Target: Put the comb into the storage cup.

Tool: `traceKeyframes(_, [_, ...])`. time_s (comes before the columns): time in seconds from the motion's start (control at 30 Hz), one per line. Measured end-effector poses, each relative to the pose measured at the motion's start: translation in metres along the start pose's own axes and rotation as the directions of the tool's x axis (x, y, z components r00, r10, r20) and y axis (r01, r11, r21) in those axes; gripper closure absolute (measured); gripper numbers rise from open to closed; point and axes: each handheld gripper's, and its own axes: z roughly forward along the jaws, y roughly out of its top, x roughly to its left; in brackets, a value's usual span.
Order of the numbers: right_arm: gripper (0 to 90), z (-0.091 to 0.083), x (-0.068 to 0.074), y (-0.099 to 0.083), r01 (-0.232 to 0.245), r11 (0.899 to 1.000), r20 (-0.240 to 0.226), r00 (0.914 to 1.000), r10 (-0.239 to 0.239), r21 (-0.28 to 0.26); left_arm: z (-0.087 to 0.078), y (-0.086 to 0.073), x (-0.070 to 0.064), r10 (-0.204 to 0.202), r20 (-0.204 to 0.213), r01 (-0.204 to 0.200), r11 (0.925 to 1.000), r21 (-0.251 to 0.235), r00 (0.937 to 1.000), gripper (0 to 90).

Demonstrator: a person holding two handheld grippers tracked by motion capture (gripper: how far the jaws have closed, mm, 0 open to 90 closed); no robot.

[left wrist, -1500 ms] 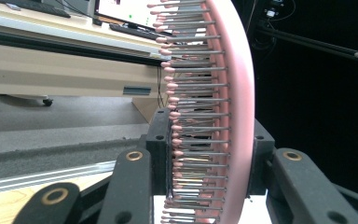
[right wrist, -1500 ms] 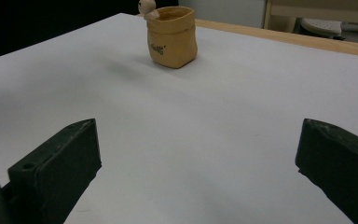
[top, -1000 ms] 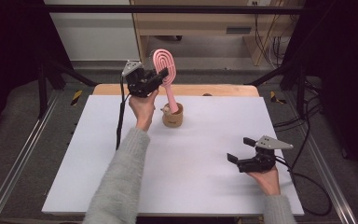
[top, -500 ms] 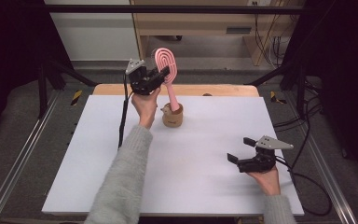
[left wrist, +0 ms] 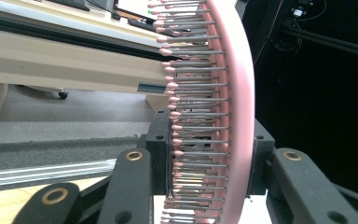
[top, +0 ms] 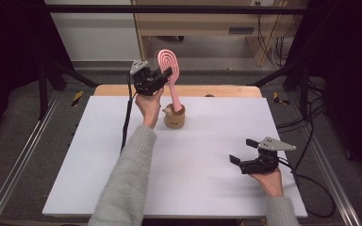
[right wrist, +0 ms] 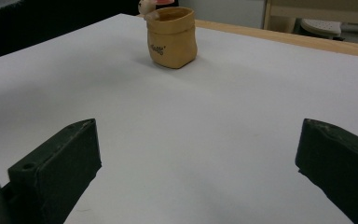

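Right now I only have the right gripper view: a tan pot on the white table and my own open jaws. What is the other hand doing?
Observer: The left gripper is up above the pot, shut on the head of a pink hairbrush.
Operator: Is the brush inside the pot?
Observer: Its handle runs down into the pot's mouth; the brush leans a little.
Operator: How is the grip placed on it?
Observer: In the left gripper view the jaws close on the brush head from both sides, one on the bristles and one on the pink back.
Operator: And where is my gripper?
Observer: The right gripper hovers open near the table's near right corner, apart from the pot.
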Motion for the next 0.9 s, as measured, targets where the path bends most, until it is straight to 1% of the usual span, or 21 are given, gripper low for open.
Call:
traceKeyframes(0.23, [0.4,0.0,0.0,0.0,0.0,1.0,-0.001,1.0,0.0,0.0,0.004,-0.003,0.001,-0.002,-0.003,0.002,1.0,0.001,1.0,62.8])
traceKeyframes(0.53, [0.4,0.0,0.0,0.0,0.001,1.0,0.0,1.0,-0.001,0.0,0.01,-0.009,0.005,-0.001,-0.022,0.001,0.9998,0.018,0.9998,62.8])
traceKeyframes(0.7, [0.4,0.0,0.0,0.0,-0.006,1.0,-0.005,1.0,0.006,-0.002,0.015,-0.015,0.008,0.0,-0.028,0.001,0.9995,0.031,0.9996,62.8])
traceKeyframes(0.8, [0.4,0.0,0.0,0.0,-0.005,1.0,-0.005,1.0,0.005,-0.002,0.016,-0.018,0.009,-0.003,-0.026,0.004,0.9994,0.034,0.9997,62.8])
traceKeyframes(0.83, [0.4,0.0,0.0,0.0,-0.003,1.0,-0.003,1.0,0.003,-0.001,0.016,-0.02,0.01,-0.004,-0.025,0.005,0.9996,0.027,0.9997,62.8])
traceKeyframes(0.9, [0.4,0.0,0.0,0.0,-0.004,1.0,-0.004,1.0,0.004,-0.001,0.016,-0.022,0.012,-0.009,-0.028,0.01,0.9994,0.033,0.9996,62.8])
